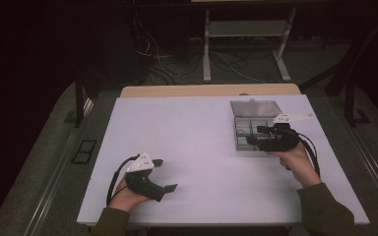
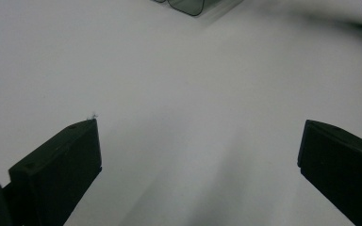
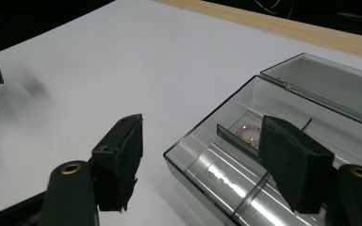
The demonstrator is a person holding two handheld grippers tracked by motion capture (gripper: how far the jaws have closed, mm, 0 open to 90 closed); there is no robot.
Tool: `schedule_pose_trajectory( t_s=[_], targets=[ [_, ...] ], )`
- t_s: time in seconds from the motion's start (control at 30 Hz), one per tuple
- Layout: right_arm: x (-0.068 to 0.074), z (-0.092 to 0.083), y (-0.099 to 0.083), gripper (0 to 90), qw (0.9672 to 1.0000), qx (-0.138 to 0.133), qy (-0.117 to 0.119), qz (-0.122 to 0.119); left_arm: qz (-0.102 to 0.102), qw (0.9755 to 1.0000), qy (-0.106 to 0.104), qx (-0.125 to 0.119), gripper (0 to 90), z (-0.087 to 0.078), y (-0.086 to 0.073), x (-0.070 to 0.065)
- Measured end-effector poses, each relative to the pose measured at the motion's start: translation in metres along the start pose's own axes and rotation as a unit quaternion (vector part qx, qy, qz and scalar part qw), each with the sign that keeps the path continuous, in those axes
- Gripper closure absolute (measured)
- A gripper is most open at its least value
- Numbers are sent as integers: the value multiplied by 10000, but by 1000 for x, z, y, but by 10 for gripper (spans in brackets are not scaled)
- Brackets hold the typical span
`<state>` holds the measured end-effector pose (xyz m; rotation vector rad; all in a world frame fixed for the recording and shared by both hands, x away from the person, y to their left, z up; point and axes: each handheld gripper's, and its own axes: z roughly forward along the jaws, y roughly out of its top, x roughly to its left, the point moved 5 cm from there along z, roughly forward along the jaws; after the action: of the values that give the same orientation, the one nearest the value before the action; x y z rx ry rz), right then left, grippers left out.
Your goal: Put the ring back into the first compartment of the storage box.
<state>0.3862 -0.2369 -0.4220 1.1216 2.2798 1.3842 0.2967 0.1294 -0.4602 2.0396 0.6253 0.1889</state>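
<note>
Left gripper (image 1: 163, 174) rests near the front edge of the white table (image 1: 187, 147), well left of the clear box (image 1: 252, 129); jaws wide apart, nothing between them; right gripper (image 1: 254, 135) sits at the box's near right side, jaws apart, one outside the box wall, the other over a compartment, gripping nothing; box lies open, lid (image 3: 330, 87) folded back on its far side; a small beaded ring (image 3: 246, 133) lies in a far compartment.
</note>
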Motion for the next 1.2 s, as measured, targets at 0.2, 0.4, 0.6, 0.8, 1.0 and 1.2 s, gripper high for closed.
schedule_pose_trajectory(
  t_s=[0.2,0.4,0.6,0.8,1.0,1.2],
  targets=[
    [5,-5,-6,296,10000,-48,-85,-9,0,10000,3,6,0,0,0,-1],
    [9,-10,-14,271,9999,-65,-133,-19,12,10000,-4,4,0,0,0,-1],
    [15,-13,-21,259,9999,-110,-121,-7,22,10000,2,-4,0,-1,0,0],
    [23,-16,-30,227,9998,-80,-116,-140,25,10000,2,-14,0,-2,0,-1],
    [25,-21,-44,200,9996,-46,-175,-233,27,10000,4,-14,0,-1,1,-1],
    [27,-26,-59,194,9996,5,-213,-188,33,10000,9,-11,0,-2,1,-1]
  ],
)
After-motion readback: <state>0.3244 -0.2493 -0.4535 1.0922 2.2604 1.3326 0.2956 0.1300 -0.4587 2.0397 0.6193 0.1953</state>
